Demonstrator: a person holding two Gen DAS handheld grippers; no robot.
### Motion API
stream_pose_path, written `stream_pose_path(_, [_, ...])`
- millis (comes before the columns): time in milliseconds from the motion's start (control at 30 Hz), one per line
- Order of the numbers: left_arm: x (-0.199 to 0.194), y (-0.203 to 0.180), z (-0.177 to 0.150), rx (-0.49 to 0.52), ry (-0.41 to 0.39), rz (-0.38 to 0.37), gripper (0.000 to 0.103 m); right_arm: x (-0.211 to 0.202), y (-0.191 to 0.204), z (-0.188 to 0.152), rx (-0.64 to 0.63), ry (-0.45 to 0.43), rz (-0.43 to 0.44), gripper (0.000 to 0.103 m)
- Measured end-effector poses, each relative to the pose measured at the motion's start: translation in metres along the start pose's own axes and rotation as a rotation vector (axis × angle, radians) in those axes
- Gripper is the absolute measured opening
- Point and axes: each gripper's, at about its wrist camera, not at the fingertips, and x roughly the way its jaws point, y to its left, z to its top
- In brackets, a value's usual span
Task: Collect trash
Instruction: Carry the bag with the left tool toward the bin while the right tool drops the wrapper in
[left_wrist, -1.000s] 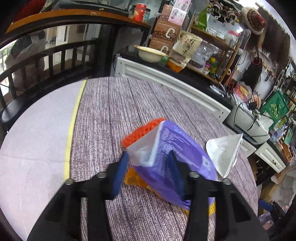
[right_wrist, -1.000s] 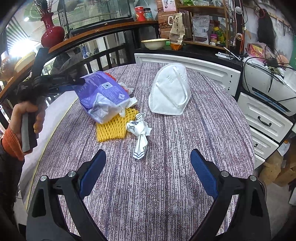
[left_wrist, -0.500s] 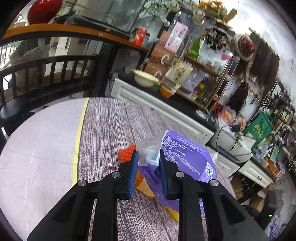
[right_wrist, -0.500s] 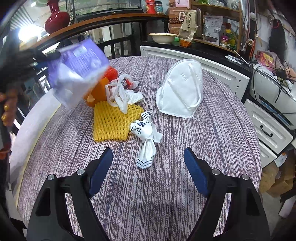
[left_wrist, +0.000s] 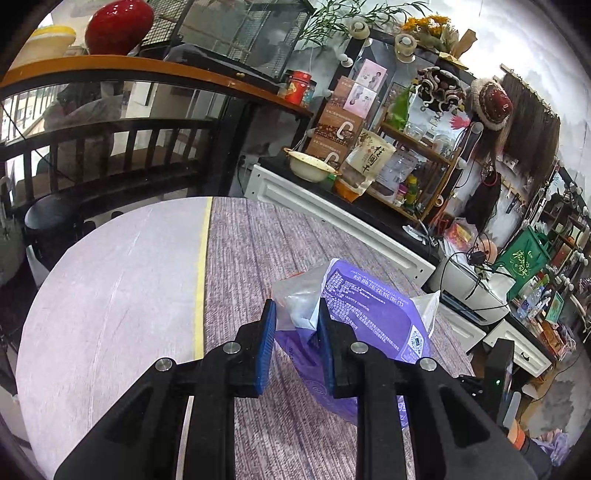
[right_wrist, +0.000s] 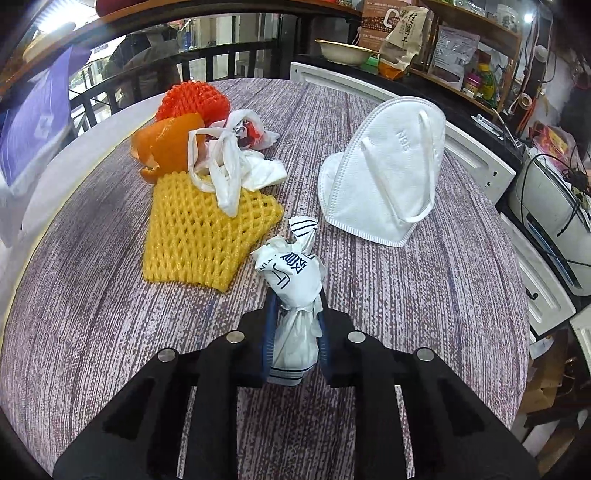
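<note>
- Cluttered shelves, a white cabinet and a dark railing ring the round table (right_wrist: 424, 302), which wears a purple streaked cloth.
- At 6 o'clock in the right wrist view, the right gripper (right_wrist: 293, 332) is closing its fingers on a twisted white wrapper (right_wrist: 291, 284); the wrapper sits between the blue pads, its lower half already squeezed.
- To do this well, I judge it best to let the pinch finish on the twisted waist before lifting straight up, so the crumpled top does not slip free.
- Left gripper (left_wrist: 295, 343) pinches the clear mouth of a purple bag (left_wrist: 373, 321) above the table.
- Other trash waits: yellow net (right_wrist: 199, 236) at 9 o'clock of the wrapper, touching a white plastic bag (right_wrist: 229, 162), orange peel (right_wrist: 170, 144) and red net (right_wrist: 192, 99) beyond; a mask (right_wrist: 388, 173) stands at 1 o'clock, apart.
</note>
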Motion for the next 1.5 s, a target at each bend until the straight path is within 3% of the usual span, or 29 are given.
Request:
stream_pose_path(467, [-0.024, -0.030, -0.027, 0.046, -0.026, -0.039, 0.022, -0.072, -0.014, -0.039, 0.048, -0.116, -0.036, 0.017])
stream_pose_path(1133, [-0.042, -0.125, -0.063, 0.138, -0.026, -0.179, 0.022, -0.164, -0.073, -0.132, 0.213, -0.231, -0.078, 0.017])
stream_pose_path(1333, [-0.038, -0.159, -0.075, 0.176, -0.013, -0.227, 0.022, -0.184, -0.105, -0.166, 0.289, -0.241, -0.137, 0.017])
stream_pose_path(1500, [-0.030, -0.190, -0.084, 0.201, 0.002, -0.265, 0.022, -0.177, -0.139, -0.196, 0.380, -0.195, -0.180, 0.017])
